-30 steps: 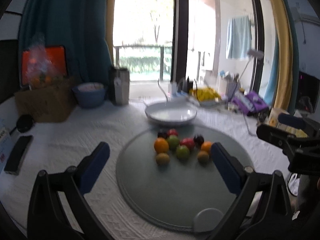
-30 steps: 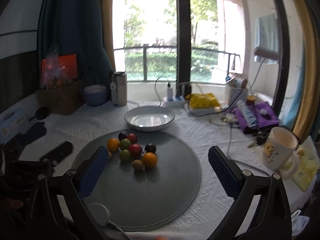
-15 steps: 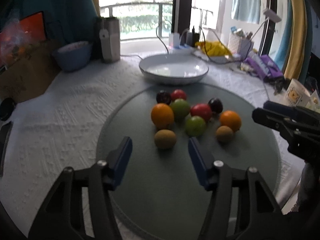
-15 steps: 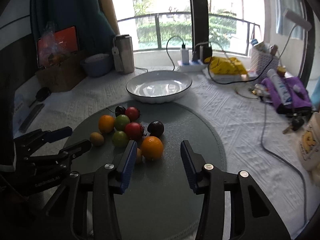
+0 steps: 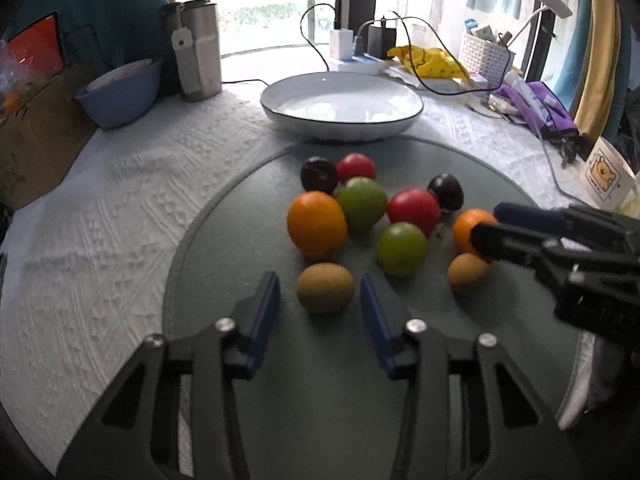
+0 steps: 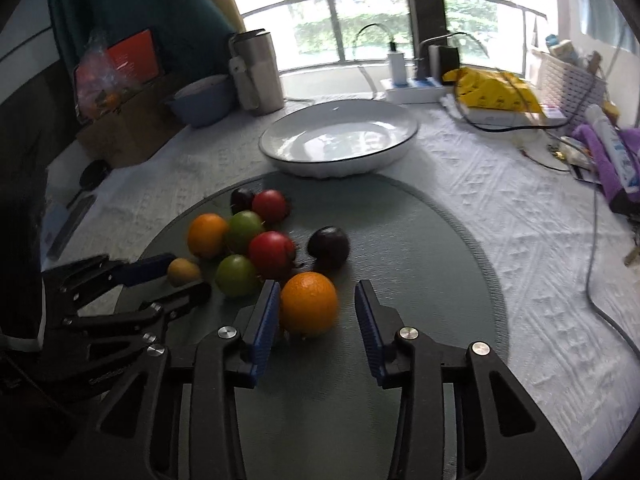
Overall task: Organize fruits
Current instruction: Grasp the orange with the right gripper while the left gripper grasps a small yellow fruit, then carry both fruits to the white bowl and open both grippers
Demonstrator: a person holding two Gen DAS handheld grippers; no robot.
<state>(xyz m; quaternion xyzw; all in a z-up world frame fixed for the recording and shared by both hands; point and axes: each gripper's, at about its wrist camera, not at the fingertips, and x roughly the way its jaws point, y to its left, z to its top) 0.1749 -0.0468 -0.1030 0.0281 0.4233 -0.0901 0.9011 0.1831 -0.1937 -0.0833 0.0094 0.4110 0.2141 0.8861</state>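
Several fruits lie clustered on a round grey mat (image 5: 224, 240): oranges, green and red ones, dark plums, two kiwis. My left gripper (image 5: 318, 278) straddles the near kiwi (image 5: 325, 288); its jaws are closing, with a gap on both sides. My right gripper (image 6: 317, 285) straddles the near orange (image 6: 308, 308). Its jaws are closing too, the left pad at the peel and the right pad clear of it. A white plate (image 5: 280, 92) stands beyond the mat with nothing in it. The right gripper (image 5: 486, 232) also shows in the left wrist view beside the second kiwi (image 5: 466, 274).
A blue bowl (image 5: 120, 98) and steel tumbler (image 5: 198, 52) stand back left, by a cardboard box (image 6: 128, 128). Cables, a yellow bag (image 6: 492, 88), a white basket (image 5: 484, 56) and purple items (image 5: 544, 108) crowd the back right. A bear mug (image 5: 604, 176) stands at the right.
Both grippers have come down and forward to the fruit, and their jaws have narrowed from wide. The left now has the kiwi between its fingers, the right the orange.
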